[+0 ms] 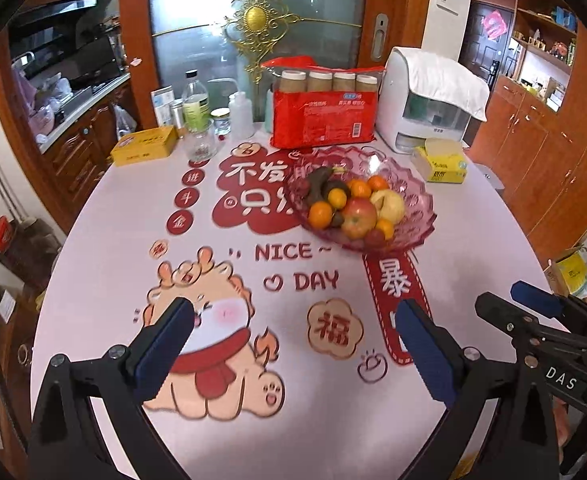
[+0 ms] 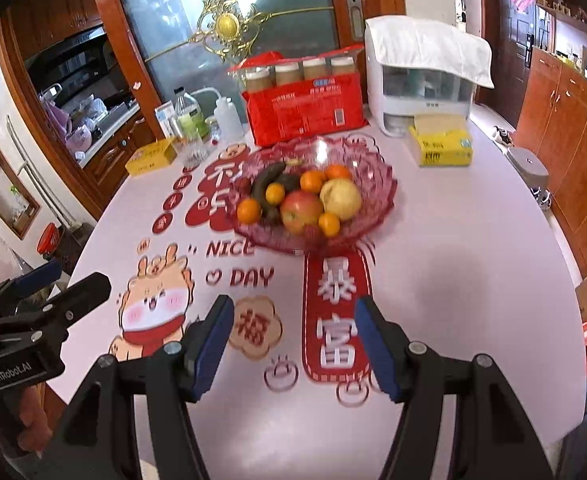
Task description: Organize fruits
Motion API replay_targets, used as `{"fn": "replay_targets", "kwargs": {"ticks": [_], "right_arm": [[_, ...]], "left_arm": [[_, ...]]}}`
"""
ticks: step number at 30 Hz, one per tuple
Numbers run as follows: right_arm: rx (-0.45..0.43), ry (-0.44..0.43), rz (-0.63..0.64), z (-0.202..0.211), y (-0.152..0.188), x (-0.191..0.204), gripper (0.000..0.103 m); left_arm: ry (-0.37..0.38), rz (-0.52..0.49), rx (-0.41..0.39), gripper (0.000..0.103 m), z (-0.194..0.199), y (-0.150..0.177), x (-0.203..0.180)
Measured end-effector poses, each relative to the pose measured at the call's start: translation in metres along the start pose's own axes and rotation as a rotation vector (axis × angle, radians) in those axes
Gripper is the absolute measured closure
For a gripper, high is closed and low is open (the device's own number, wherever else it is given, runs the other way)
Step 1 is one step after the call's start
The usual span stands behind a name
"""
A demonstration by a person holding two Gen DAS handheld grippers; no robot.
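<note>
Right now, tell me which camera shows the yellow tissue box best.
The right wrist view: the yellow tissue box sits larger there, front face fully visible. The left wrist view shows the same box smaller and more angled.

The pink glass bowl (image 1: 417,216) is hiding part of the red lettering printed on the table (image 1: 473,248), so those characters cannot be read whole. In the bowl, a small dark fruit (image 1: 336,219) is lying half buried between the oranges and the apple (image 1: 358,216), too obscured to identify. A white cloth (image 2: 425,46) is covering the top of the white appliance (image 2: 421,104). The red package (image 2: 305,110) is concealing the lower parts of the jars (image 2: 287,73) behind it, and its print is too small to read. The lower frame edge is cutting off both gripper bodies.
</note>
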State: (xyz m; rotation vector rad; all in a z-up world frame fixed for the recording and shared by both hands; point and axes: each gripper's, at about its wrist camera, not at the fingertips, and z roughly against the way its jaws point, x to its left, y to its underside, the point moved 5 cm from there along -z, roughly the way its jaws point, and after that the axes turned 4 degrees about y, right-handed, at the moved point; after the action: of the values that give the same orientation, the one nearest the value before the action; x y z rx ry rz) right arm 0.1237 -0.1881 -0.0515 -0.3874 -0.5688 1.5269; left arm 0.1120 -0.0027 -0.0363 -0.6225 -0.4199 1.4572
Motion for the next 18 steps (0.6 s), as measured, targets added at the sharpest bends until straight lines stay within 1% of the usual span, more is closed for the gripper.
{"fn": "replay_targets", "kwargs": {"ticks": [5, 9, 15, 18], "right_arm": [[0.014, 0.005, 0.005, 0.012, 0.022, 0.0, 0.04], [0.0, 0.009, -0.01, 0.023, 0.027, 0.0, 0.04], [-0.057, 0.052, 0.02, 0.041, 0.025, 0.004, 0.04], [-0.066, 0.058, 0.026, 0.044, 0.025, 0.005, 0.04]], "left_arm": [[-0.029, 0.024, 0.005, 0.003, 0.012, 0.019, -0.001], [-0.045, 0.041, 0.013, 0.003, 0.016, 0.028, -0.006], [-0.057, 0.035, -0.007, 0.003, 0.021, 0.026, -0.015], [-0.063, 0.034, -0.009, 0.003, 0.021, 0.024, -0.018]]}}
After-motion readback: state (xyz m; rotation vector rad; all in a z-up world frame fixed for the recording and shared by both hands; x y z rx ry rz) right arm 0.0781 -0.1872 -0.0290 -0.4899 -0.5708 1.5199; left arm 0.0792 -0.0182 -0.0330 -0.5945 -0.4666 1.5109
